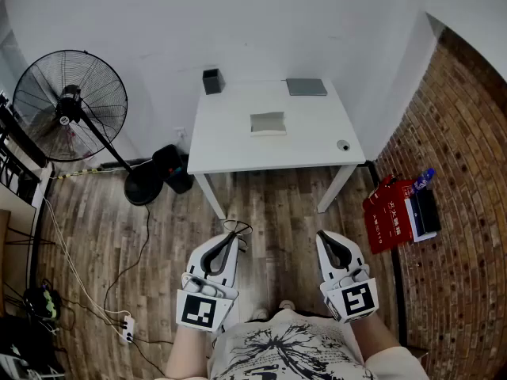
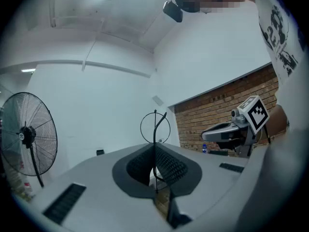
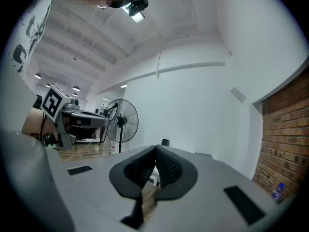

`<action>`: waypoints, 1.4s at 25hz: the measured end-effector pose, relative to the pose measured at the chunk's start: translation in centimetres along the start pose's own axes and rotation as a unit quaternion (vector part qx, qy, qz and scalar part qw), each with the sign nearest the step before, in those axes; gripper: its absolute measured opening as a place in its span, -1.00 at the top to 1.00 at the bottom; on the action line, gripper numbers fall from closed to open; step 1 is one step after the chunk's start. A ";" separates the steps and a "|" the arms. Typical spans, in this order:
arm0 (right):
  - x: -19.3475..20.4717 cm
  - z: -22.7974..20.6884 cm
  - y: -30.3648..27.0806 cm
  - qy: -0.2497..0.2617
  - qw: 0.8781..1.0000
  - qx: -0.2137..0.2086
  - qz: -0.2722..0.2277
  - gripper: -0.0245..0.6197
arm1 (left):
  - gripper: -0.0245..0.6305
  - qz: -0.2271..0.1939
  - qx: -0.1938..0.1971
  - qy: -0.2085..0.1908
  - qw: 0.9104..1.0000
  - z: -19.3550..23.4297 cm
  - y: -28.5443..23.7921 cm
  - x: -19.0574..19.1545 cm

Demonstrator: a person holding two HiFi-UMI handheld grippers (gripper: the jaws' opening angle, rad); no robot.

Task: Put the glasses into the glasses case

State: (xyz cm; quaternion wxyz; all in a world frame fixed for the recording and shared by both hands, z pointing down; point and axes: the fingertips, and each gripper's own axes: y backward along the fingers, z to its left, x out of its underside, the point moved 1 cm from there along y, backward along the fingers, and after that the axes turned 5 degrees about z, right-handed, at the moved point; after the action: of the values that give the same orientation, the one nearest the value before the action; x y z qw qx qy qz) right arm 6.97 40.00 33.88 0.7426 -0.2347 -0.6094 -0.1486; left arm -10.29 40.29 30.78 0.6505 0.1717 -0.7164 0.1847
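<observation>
Thin black wire-framed glasses (image 1: 237,228) stick out of the tip of my left gripper (image 1: 231,237), which is shut on them low over the wooden floor, well short of the table. In the left gripper view one round lens ring (image 2: 155,126) stands up from between the closed pads. My right gripper (image 1: 323,237) hangs beside it, shut with nothing in it; its pads (image 3: 166,166) meet. A grey open box, apparently the glasses case (image 1: 268,123), lies mid-table on the white table (image 1: 230,153).
On the table also stand a black cup (image 1: 212,81), a flat grey pad (image 1: 306,87) and a small round object (image 1: 343,145). A standing fan (image 1: 71,105) and cables are at the left. A red bag (image 1: 390,212) and a bottle (image 1: 424,179) lie by the brick wall.
</observation>
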 end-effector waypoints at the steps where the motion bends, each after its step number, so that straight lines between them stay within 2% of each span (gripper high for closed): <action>1: 0.0 -0.1 0.0 0.000 1.000 0.001 0.000 0.88 | 0.88 0.001 0.000 -0.001 1.000 0.0 0.0 0.0; 12: 0.5 -1.5 -0.1 -0.003 1.000 -0.006 0.003 0.88 | 0.88 0.005 -0.005 0.003 1.000 -0.6 -1.7 0.2; 18: 2.4 -4.6 -0.1 -0.041 0.999 -0.004 0.017 0.88 | 0.88 0.009 -0.015 0.005 1.000 -1.9 -3.9 0.9; 24: 4.0 -7.5 -2.1 -0.042 0.998 -0.011 0.035 0.88 | 0.88 0.021 -0.025 0.008 0.999 -1.9 -6.9 2.2; 29: 4.5 -9.6 -6.7 -0.033 0.998 -0.014 0.046 0.88 | 0.88 0.021 -0.029 0.009 0.999 0.6 -10.9 3.0; 35: 4.2 -12.2 -15.4 -0.033 0.998 -0.004 0.059 0.88 | 0.88 0.022 -0.017 0.017 0.999 6.8 -17.9 4.0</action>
State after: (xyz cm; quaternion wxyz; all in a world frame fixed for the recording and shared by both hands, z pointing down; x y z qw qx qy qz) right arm 10.24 20.76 38.80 0.7287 -0.2781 -0.6180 -0.0989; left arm -7.86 21.37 34.95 0.6614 0.1421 -0.7116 0.1898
